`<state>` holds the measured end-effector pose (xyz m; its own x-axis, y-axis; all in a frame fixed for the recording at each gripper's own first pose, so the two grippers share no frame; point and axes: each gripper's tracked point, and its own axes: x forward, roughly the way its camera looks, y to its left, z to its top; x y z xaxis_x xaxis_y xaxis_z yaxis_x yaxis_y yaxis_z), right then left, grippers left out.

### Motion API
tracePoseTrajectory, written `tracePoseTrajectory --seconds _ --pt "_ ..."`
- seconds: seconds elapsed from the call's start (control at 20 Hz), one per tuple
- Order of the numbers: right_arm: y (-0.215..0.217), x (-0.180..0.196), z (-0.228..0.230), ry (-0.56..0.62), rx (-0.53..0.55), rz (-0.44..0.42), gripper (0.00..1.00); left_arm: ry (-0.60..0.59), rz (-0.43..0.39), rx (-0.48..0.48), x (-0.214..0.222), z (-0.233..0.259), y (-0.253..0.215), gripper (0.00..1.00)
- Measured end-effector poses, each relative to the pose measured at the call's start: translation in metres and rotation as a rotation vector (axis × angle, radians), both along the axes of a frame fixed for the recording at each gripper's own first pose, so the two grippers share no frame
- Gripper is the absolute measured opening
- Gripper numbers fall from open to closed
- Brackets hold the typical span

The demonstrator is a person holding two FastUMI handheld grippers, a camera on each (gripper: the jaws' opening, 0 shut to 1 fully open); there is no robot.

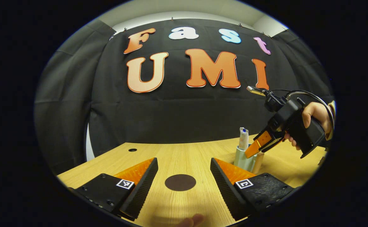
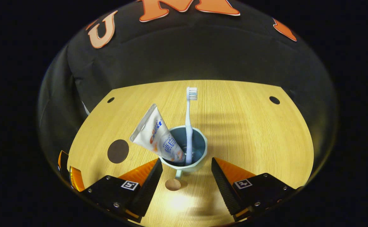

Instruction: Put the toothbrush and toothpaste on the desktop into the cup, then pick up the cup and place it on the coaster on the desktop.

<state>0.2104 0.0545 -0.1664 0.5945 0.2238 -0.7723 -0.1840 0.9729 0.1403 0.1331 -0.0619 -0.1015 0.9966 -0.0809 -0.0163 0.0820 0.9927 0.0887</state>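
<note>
Lower the right gripper (image 2: 186, 176), fingers spread, around the cup (image 2: 188, 157) holding toothbrush (image 2: 189, 126) and toothpaste (image 2: 157, 134), squeeze evenly, keep upright toward the coaster (image 2: 118, 151); left gripper (image 1: 184, 176) fingers spread too.

The worktop (image 2: 250, 132) is pale wood grain, faintly sheened. The cup (image 2: 199, 157) looks like smooth plastic; the toothpaste (image 2: 157, 134) tube is glossy. The fingers (image 2: 147, 186) have ribbed matt black faces. The coaster (image 1: 180, 182) is matt.
</note>
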Motion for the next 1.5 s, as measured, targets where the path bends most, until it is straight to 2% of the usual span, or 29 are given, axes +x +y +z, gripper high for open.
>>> tracePoseTrajectory --seconds 0.05,0.2,0.55,0.6,0.7,0.75,0.8,0.85,1.0,1.15,1.5 --pt "0.003 0.001 -0.002 0.027 0.011 -0.009 0.94 -0.004 0.003 0.007 0.000 0.002 -0.001 1.00" --pt "0.008 -0.001 -0.011 0.106 0.015 -0.049 0.84 -0.002 -0.009 0.019 -0.002 -0.004 -0.006 1.00" --pt "0.005 -0.006 -0.017 0.154 -0.079 -0.023 0.78 0.010 -0.014 0.046 -0.003 -0.009 -0.009 1.00" --pt "0.005 -0.007 -0.017 0.158 -0.087 -0.019 0.80 0.013 -0.017 0.047 -0.003 -0.010 -0.010 0.99" --pt "0.004 -0.011 -0.021 0.175 -0.092 -0.021 0.69 0.017 -0.019 0.048 -0.004 -0.010 -0.010 0.99" --pt "0.004 -0.014 -0.023 0.188 -0.096 -0.024 0.67 0.019 -0.022 0.047 -0.005 -0.010 -0.011 0.99" --pt "0.003 -0.017 -0.024 0.197 -0.097 -0.028 0.54 0.022 -0.025 0.047 -0.005 -0.011 -0.011 0.99" --pt "0.004 -0.018 -0.030 0.207 -0.089 -0.031 0.52 0.025 -0.027 0.047 -0.006 -0.011 -0.011 0.99" --pt "0.002 -0.018 -0.033 0.198 -0.117 -0.023 0.30 0.032 -0.031 0.045 -0.009 -0.016 -0.012 0.99" --pt "0.002 -0.017 -0.033 0.172 -0.156 0.002 0.25 0.047 -0.030 0.043 -0.014 -0.020 -0.012 0.99" --pt "0.003 -0.014 -0.032 0.163 -0.172 0.036 0.24 0.053 -0.037 0.029 -0.020 -0.025 -0.010 0.99"
